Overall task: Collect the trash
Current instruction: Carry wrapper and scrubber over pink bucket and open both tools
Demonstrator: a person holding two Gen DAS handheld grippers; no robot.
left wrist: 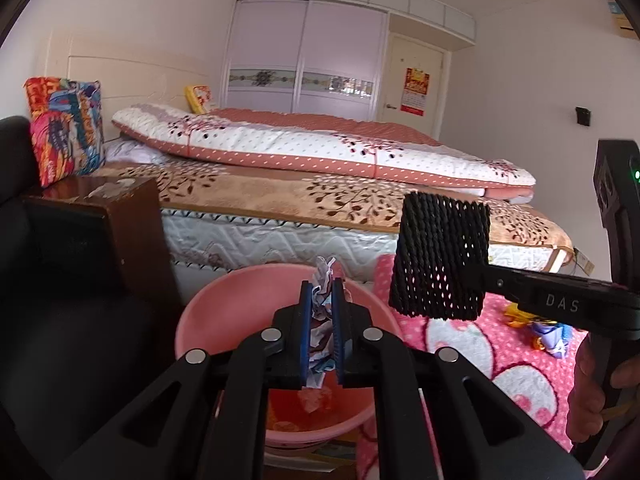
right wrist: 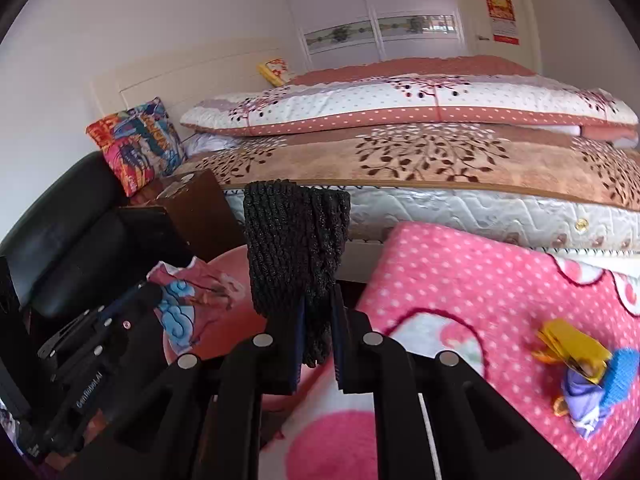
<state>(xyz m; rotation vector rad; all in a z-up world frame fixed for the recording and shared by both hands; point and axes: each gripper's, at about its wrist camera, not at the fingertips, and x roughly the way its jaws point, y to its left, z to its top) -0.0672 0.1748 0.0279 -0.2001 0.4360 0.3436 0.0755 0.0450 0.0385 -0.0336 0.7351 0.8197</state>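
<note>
Both hands are loaded and the drop has not happened yet, so I judge the job to be partway through. The left tool is clamped on a crumpled wrapper, which pokes out above and below its blue pads and hangs right over the pink bin; some scraps already lie in the bottom of that bin. The right tool is pinched shut on a black foam net, the net standing up out of its tip, just right of the bin's rim and above the near edge of the pink rug. More litter, yellow, blue and purple pieces, lies on the rug to the right, well apart from both tools. What looks left: release the wrapper, bring the net over the bin and release it, then fetch that pile. The bed lies beyond, on the far side.
</note>
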